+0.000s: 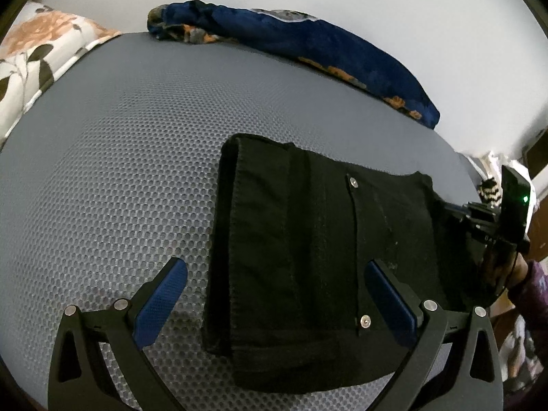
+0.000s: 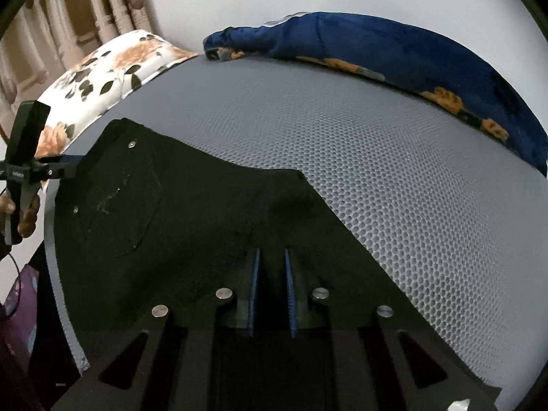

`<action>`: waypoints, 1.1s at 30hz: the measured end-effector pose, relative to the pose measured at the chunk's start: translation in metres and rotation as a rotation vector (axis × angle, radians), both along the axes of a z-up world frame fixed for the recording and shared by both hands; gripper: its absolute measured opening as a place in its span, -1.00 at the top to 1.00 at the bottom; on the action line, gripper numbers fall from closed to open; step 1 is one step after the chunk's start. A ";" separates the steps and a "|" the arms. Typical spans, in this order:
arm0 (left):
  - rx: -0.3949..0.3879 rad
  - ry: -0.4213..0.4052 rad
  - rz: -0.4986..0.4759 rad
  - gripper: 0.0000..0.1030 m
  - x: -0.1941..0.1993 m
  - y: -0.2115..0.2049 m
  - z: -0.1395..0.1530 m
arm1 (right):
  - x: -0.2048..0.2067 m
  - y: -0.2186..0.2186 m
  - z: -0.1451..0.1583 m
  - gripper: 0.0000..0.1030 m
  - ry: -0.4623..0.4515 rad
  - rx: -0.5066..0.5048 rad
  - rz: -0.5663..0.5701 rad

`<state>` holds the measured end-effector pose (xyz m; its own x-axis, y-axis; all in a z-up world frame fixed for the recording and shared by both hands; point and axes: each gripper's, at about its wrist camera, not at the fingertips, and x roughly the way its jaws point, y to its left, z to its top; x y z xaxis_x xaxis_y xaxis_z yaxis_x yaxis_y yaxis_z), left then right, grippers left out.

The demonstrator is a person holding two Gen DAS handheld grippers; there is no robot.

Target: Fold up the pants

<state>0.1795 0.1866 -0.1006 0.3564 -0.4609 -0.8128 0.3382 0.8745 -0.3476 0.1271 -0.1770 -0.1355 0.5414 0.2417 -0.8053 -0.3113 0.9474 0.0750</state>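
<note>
Black pants (image 1: 308, 257) soft, limp, folded | left gripper (image 1: 274, 304) jaws apart above pants | right gripper (image 2: 272, 294) clamped on pants' edge; grip hems.

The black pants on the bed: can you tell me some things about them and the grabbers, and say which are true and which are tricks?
1. The pants are black. True.
2. The left gripper is shut tight. False: its blue fingers stand wide apart.
3. The right gripper has pants cloth between its fingers. True.
4. The pants lie on a wooden floor. False: they lie on a grey dotted mattress.
5. A blue blanket lies along the far edge. True.
</note>
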 end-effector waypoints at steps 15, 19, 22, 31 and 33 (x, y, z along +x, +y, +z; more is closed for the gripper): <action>-0.054 0.001 -0.023 -0.99 0.010 0.010 0.005 | -0.035 -0.002 0.035 -0.10 -0.086 0.086 -0.142; -0.080 0.067 -0.085 -0.99 0.027 0.012 -0.003 | -0.040 0.035 -0.012 -0.15 0.030 -0.132 -0.072; -0.058 0.078 -0.119 -0.99 0.039 0.016 -0.009 | -0.054 0.036 0.017 -0.10 -0.047 -0.040 -0.108; -0.268 0.162 -0.334 -0.99 0.076 0.012 -0.020 | -0.133 0.016 0.055 -0.43 -0.051 0.300 -0.320; -0.231 0.166 -0.367 -0.98 0.076 -0.001 -0.019 | -0.147 0.013 0.048 -0.43 -0.017 0.357 -0.367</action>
